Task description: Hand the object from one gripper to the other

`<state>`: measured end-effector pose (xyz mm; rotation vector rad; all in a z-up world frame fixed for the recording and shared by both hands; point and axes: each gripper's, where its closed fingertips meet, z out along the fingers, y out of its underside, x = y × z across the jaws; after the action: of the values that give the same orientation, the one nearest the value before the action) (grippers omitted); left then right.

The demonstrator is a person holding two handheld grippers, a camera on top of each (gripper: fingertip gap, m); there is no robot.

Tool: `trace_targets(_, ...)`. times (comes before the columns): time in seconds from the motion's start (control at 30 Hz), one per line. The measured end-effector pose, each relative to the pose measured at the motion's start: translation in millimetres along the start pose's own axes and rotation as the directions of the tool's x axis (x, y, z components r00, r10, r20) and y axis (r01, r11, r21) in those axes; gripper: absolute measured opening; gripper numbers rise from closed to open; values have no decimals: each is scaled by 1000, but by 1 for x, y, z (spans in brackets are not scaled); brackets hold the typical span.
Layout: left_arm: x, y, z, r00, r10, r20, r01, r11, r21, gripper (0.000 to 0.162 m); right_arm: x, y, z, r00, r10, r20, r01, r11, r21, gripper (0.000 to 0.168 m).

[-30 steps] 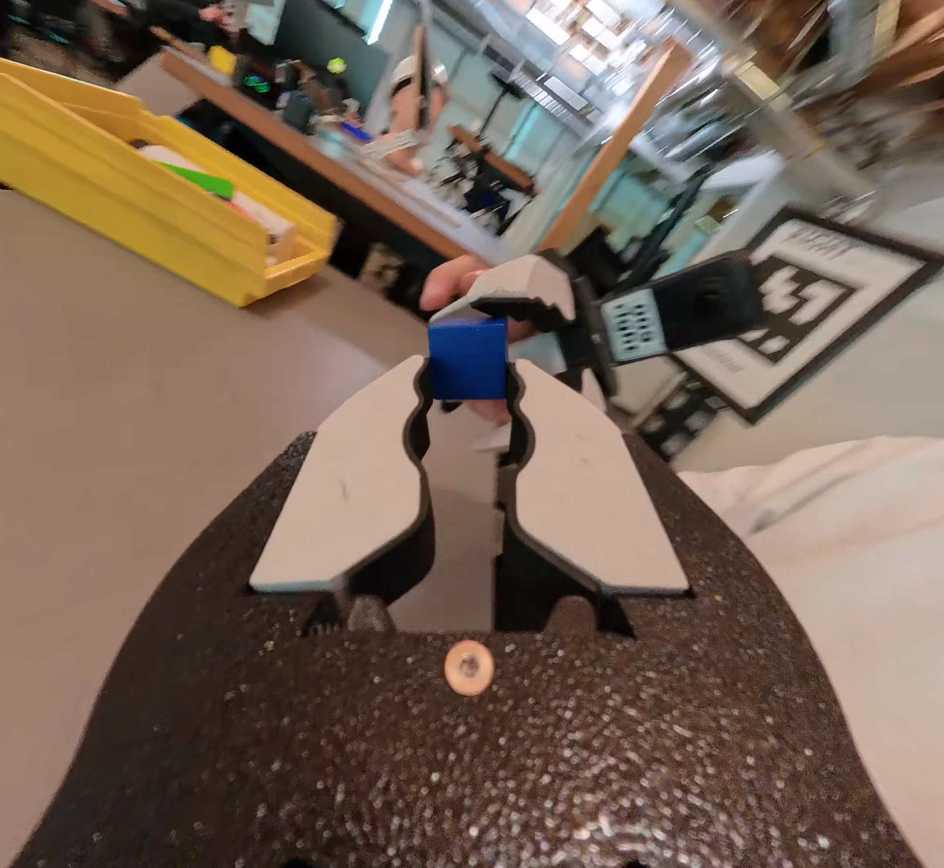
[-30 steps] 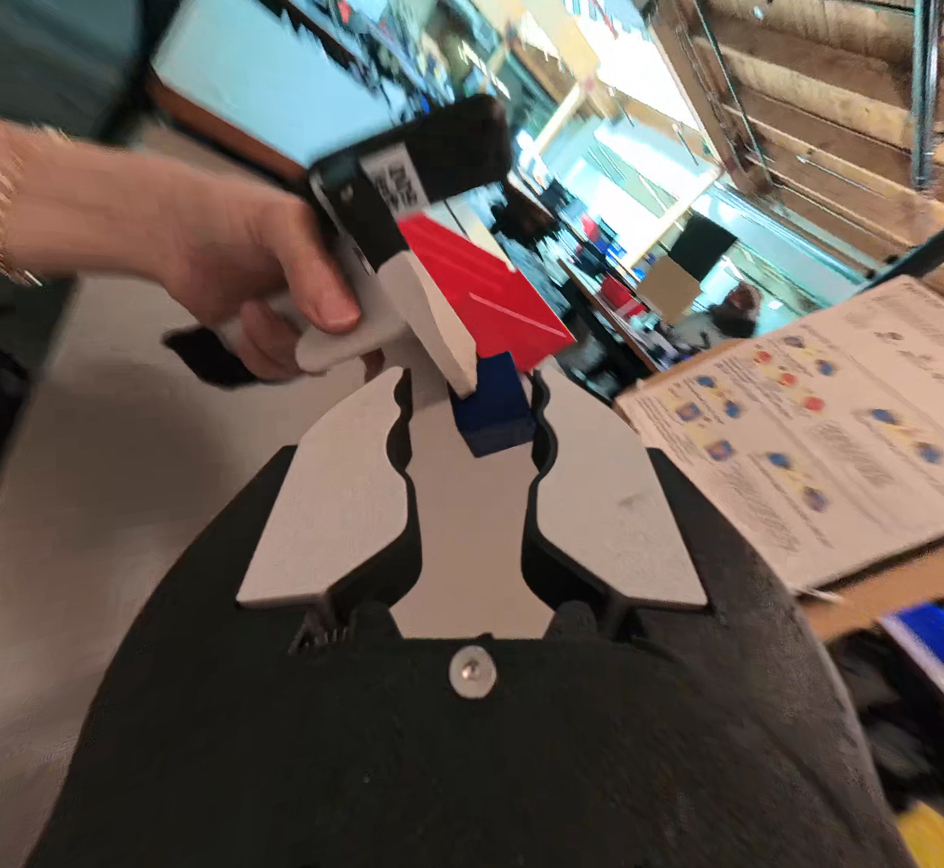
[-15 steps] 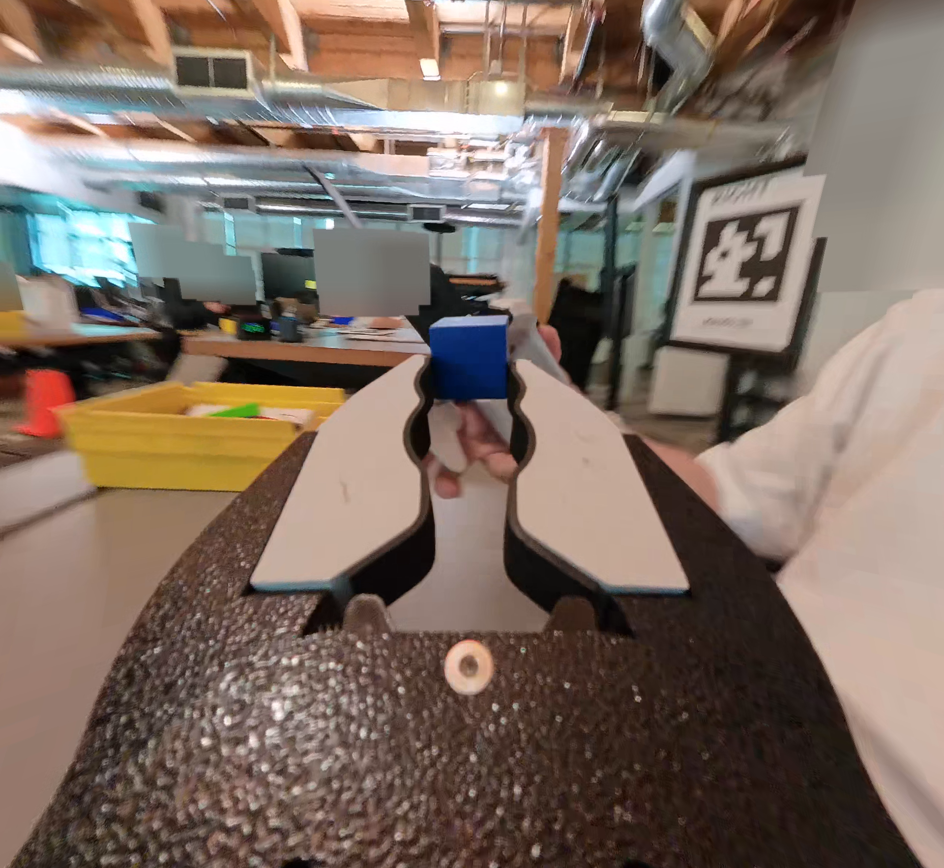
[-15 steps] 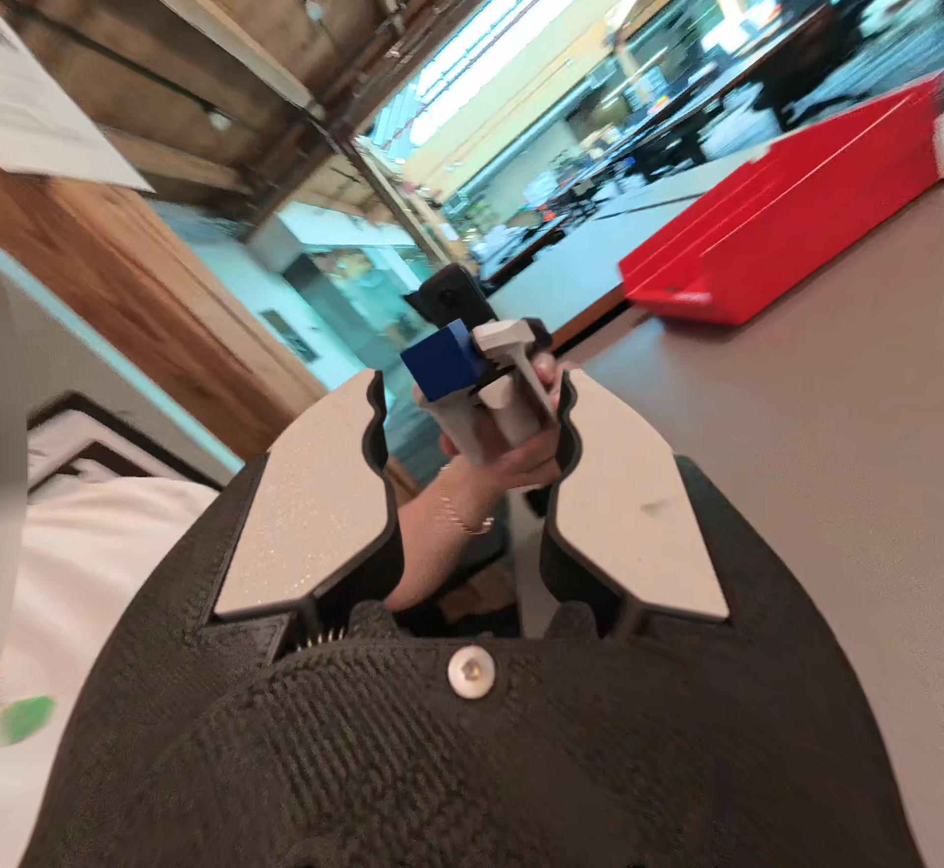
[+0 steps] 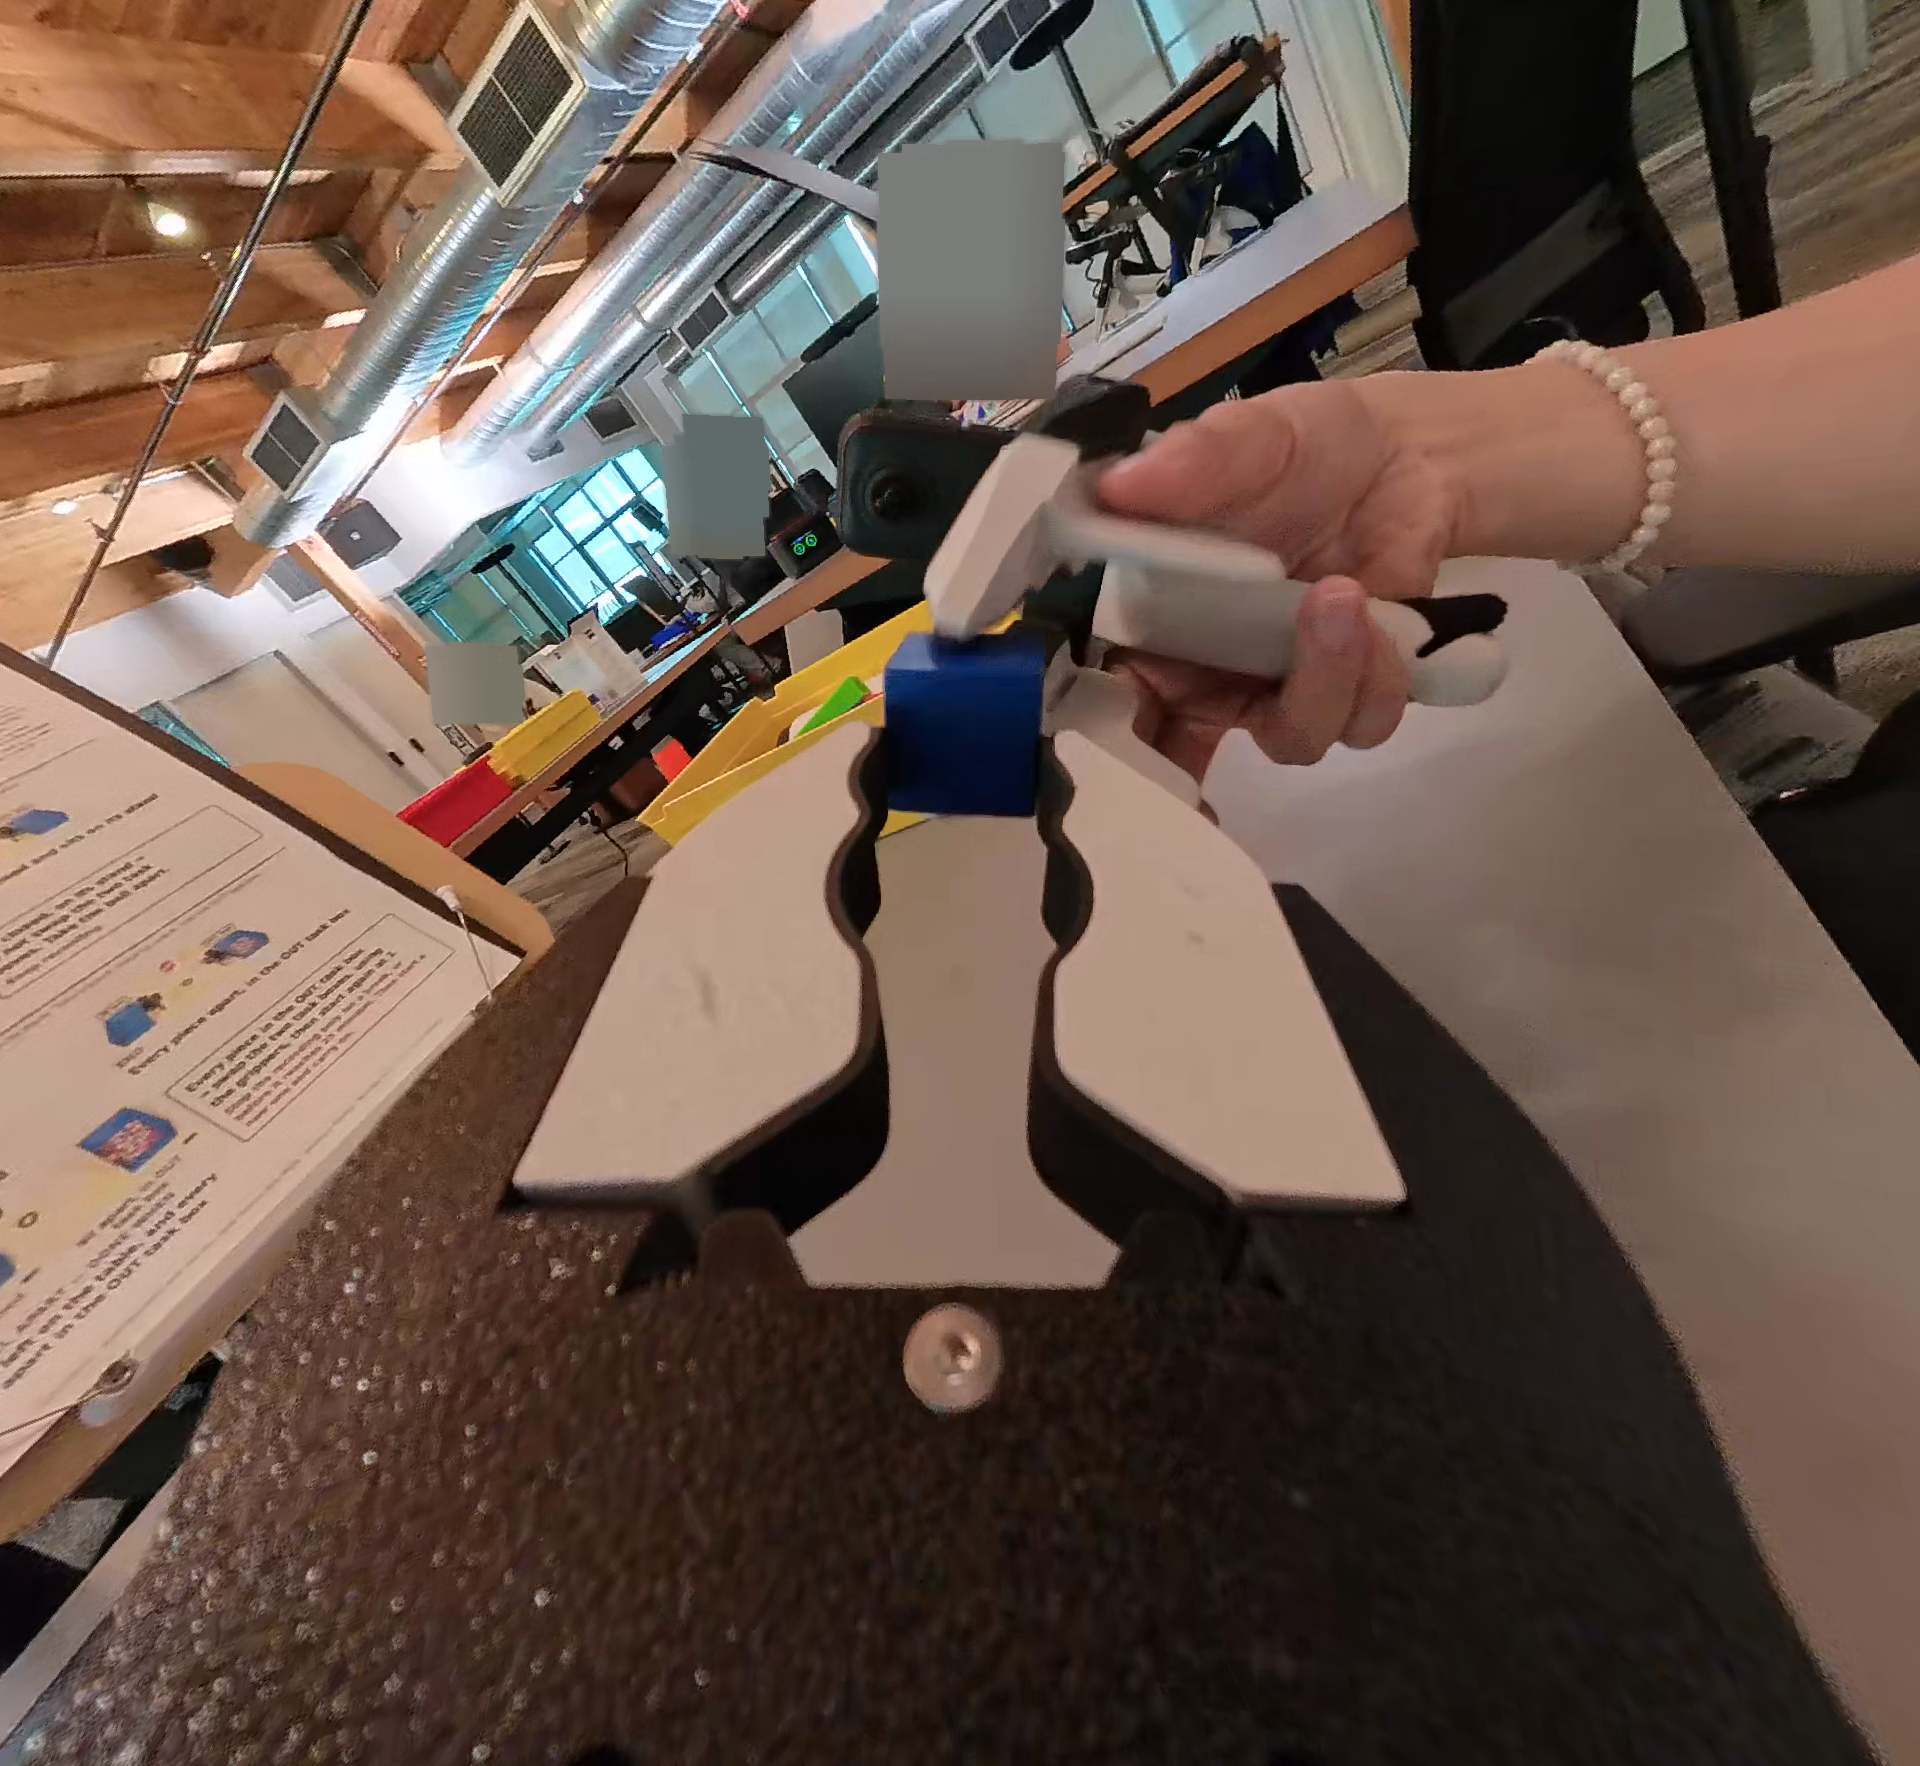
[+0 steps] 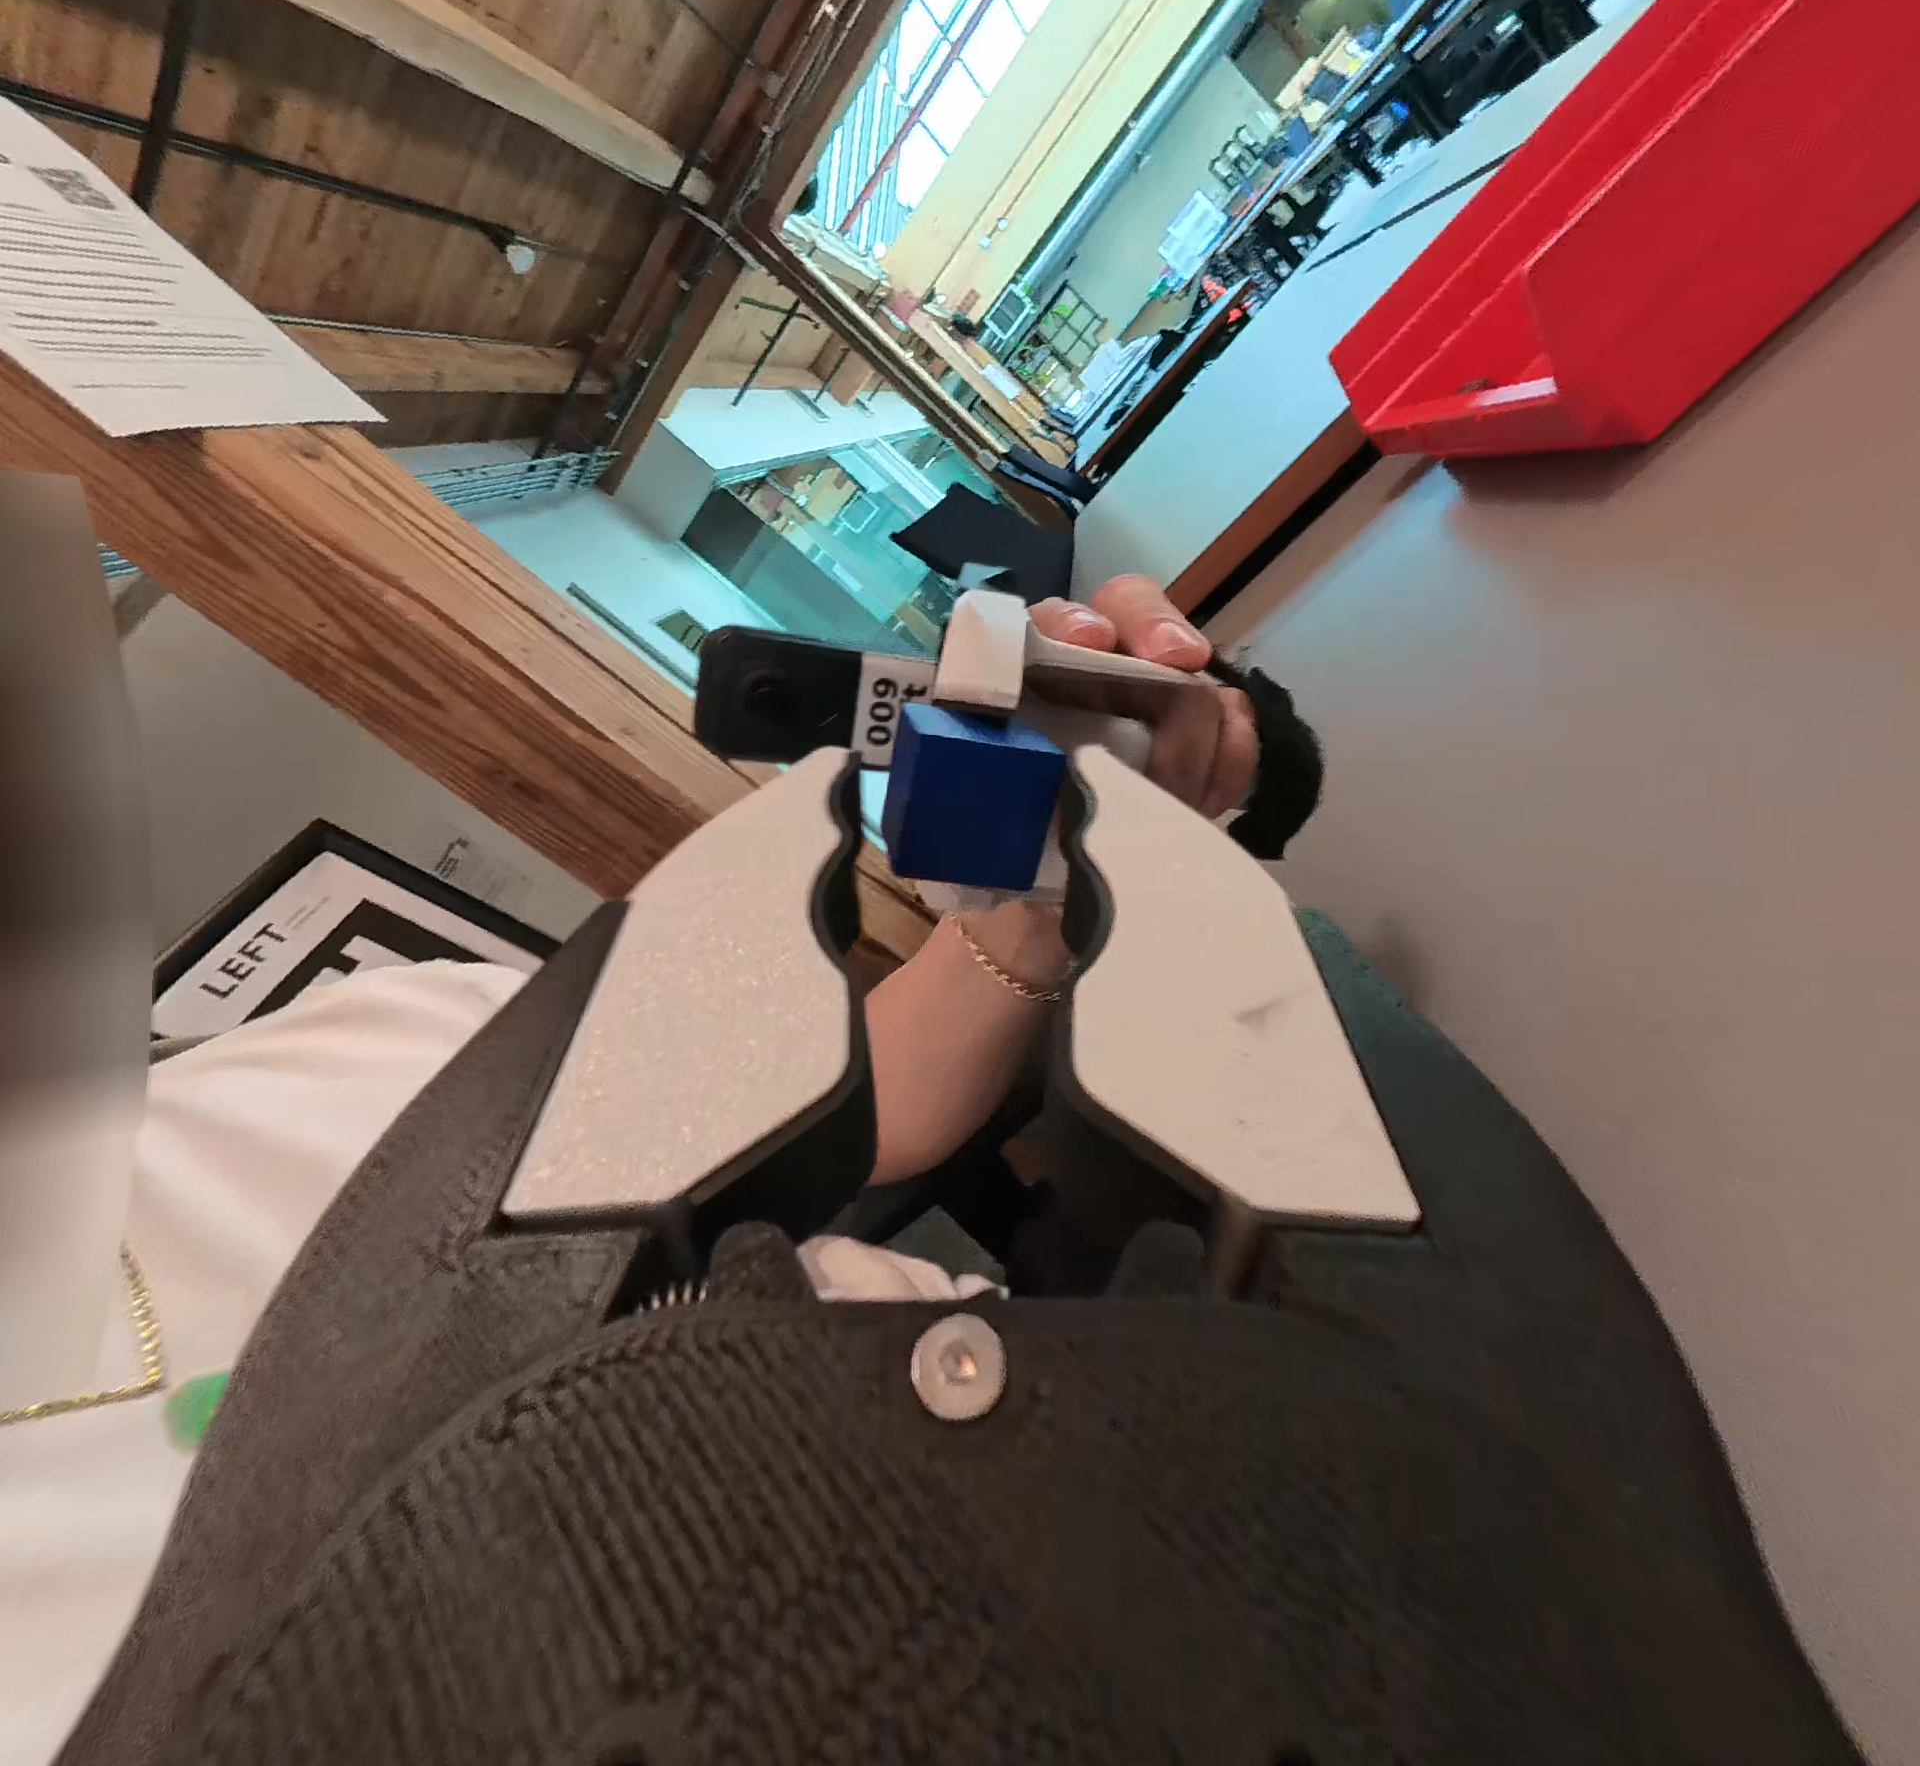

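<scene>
The jaws of the left gripper are clamped on the blue cube, which sits between the fingertips, held up in the air above the grey table. The right gripper has its jaws apart around the same cube — the cube is touching or almost touching the right finger, while a gap shows on the left side. In the left wrist view, one white finger of the right gripper rests on top of the cube. Behind it stands a yellow bin; in the right wrist view a red bin lies farther away on the table.
</scene>
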<state>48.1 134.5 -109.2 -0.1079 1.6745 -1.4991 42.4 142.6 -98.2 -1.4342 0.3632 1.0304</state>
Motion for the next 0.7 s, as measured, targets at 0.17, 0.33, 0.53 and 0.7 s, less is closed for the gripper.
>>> trace_targets(0.17, -3, 13, 4, 998, -53, 32, 56, 994, -91, 28, 10, -5, -3, 995, -90, -52, 91, 996, 9, 27)
trace_targets(0.33, -14, 23, 4, 966, -236, 107, 252, 950, -185, 46, 30, -26, -19, 834, -415, -363, 431, 901, -42, 27)
trace_targets(0.53, -20, 27, 16, 856, -422, 297, 499, 826, -264, 51, 23, -48, -27, 677, -505, -535, 599, 800, 3, 27)
trace_targets(0.7, -18, 21, 27, 790, -458, 408, 573, 788, -223, 40, 22, -46, -21, 703, -472, -532, 593, 802, 73, 27)
